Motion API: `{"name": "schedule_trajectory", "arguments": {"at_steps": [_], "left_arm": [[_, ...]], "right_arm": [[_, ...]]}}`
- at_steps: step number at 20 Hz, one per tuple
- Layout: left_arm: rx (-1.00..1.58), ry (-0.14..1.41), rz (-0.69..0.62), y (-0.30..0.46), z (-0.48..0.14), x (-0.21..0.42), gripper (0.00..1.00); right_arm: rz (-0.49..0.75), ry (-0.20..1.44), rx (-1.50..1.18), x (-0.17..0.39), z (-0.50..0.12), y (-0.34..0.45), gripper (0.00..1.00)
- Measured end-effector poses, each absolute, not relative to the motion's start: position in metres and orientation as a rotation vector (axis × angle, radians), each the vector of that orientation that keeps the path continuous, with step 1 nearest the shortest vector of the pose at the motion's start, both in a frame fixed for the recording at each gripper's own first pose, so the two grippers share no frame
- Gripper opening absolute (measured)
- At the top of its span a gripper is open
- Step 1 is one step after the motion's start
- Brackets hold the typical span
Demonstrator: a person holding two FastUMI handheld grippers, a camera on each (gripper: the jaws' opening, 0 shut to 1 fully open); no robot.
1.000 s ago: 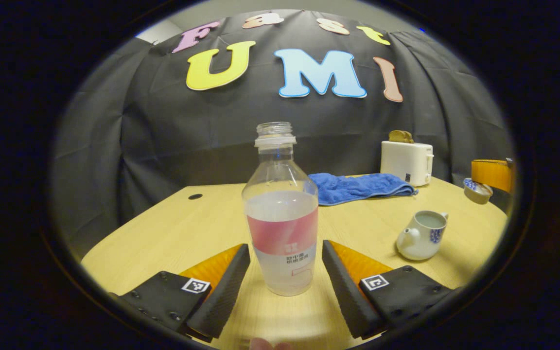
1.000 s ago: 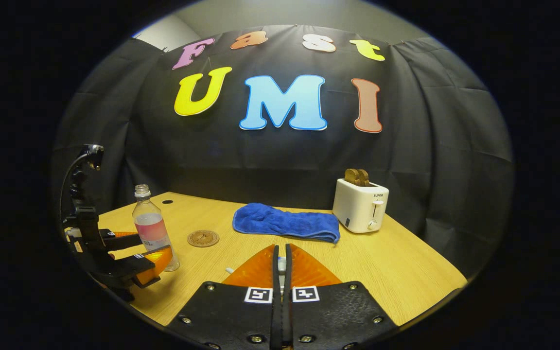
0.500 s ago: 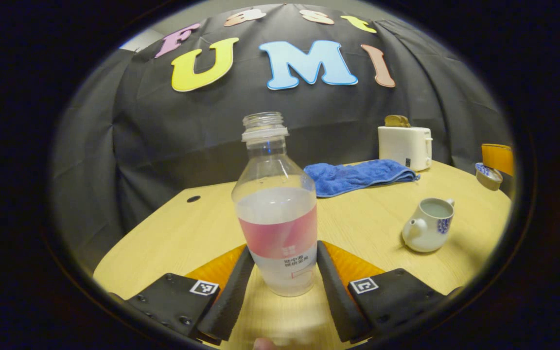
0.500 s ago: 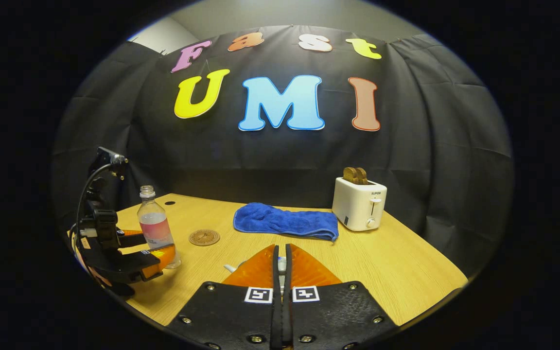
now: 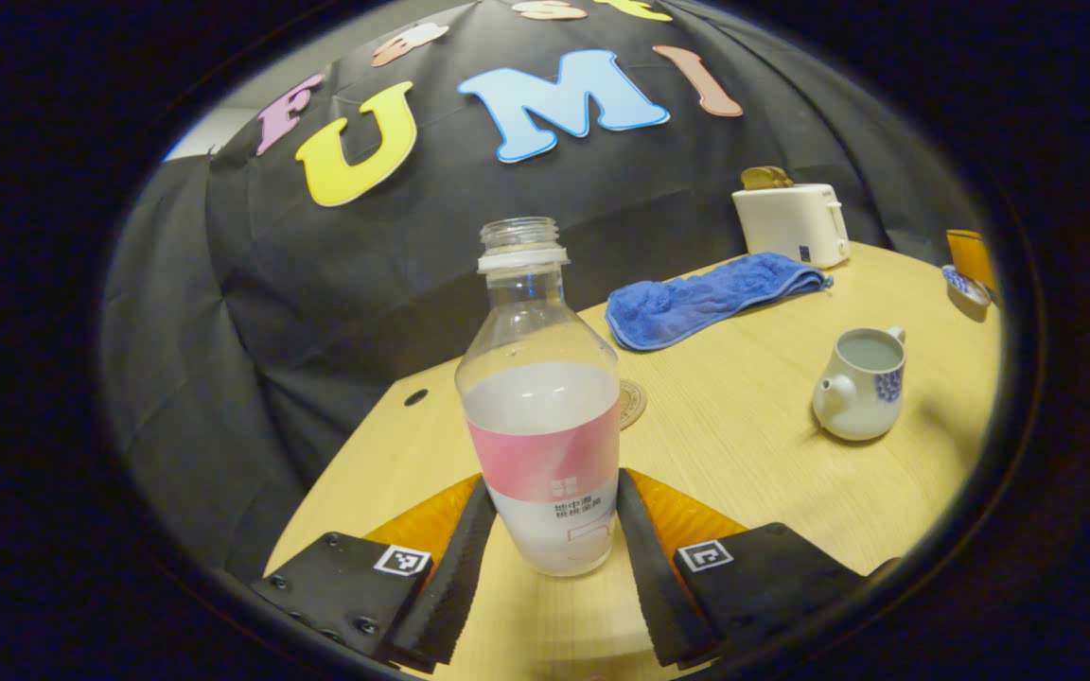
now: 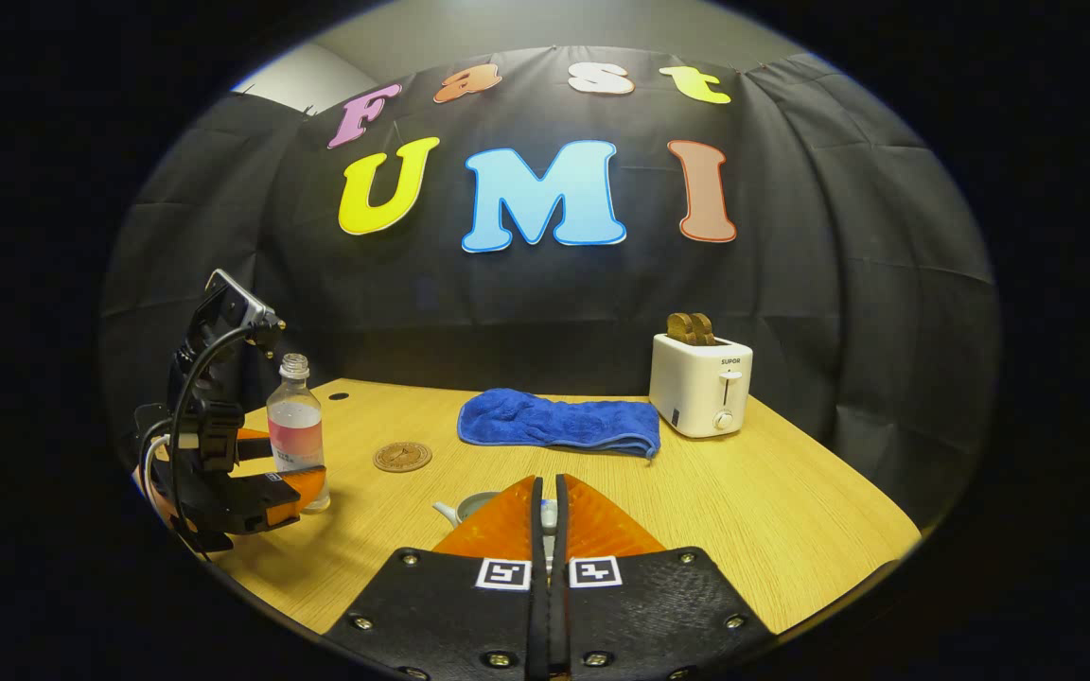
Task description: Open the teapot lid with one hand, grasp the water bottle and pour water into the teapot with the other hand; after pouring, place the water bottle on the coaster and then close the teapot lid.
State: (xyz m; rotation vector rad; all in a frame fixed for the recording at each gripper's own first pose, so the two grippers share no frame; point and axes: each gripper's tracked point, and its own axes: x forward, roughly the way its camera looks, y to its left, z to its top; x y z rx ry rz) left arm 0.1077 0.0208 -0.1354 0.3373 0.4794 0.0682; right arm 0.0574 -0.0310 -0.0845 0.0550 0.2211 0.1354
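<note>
A clear uncapped water bottle (image 5: 545, 416) with a pink label, about half full, stands between my left gripper's (image 5: 554, 484) fingers, which press on its lower sides. The right gripper view shows that bottle (image 6: 296, 430) and the left gripper (image 6: 282, 469) at the table's left. The white teapot (image 5: 862, 383) with blue pattern sits open on the table. My right gripper (image 6: 548, 515) is shut on the blue-and-white teapot lid (image 5: 964, 284), held above the teapot (image 6: 469, 505). A round brown coaster (image 5: 632, 404) lies just behind the bottle.
A blue towel (image 6: 559, 423) lies at the back of the wooden table (image 6: 791, 530), and a white toaster (image 6: 701, 383) with toast stands at the back right. A small dark hole (image 5: 415, 396) marks the table's far left corner.
My left gripper's fingers have shut onto the bottle, and its view has tilted and risen. The right gripper has lifted a little, bringing the teapot into its view.
</note>
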Motion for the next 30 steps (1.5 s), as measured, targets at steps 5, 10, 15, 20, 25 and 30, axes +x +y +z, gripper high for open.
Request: {"name": "schedule_trajectory", "arguments": {"at_steps": [5,10,15,20,25,30], "left_arm": [[0.67,0.456,0.091,0.034,-0.117,0.103,0.86],[0.973,0.433,0.068,0.033,-0.099,0.107,0.87],[1.137,0.437,0.001,0.012,-0.1,0.113,0.87],[1.287,0.457,-0.097,-0.018,-0.111,0.111,0.87],[1.393,0.458,-0.127,-0.038,-0.118,0.101,0.87],[1.52,0.471,-0.167,-0.051,-0.125,0.101,0.87]], "right_arm": [[0.148,0.21,0.064,0.055,-0.082,-0.042,0.01],[0.136,0.201,0.076,0.052,-0.082,-0.063,0.01],[0.12,0.208,0.088,0.048,-0.087,-0.078,0.01],[0.11,0.211,0.099,0.045,-0.092,-0.089,0.01],[0.105,0.213,0.107,0.042,-0.096,-0.097,0.01],[0.102,0.208,0.1,0.039,-0.097,-0.105,0.01]]}}
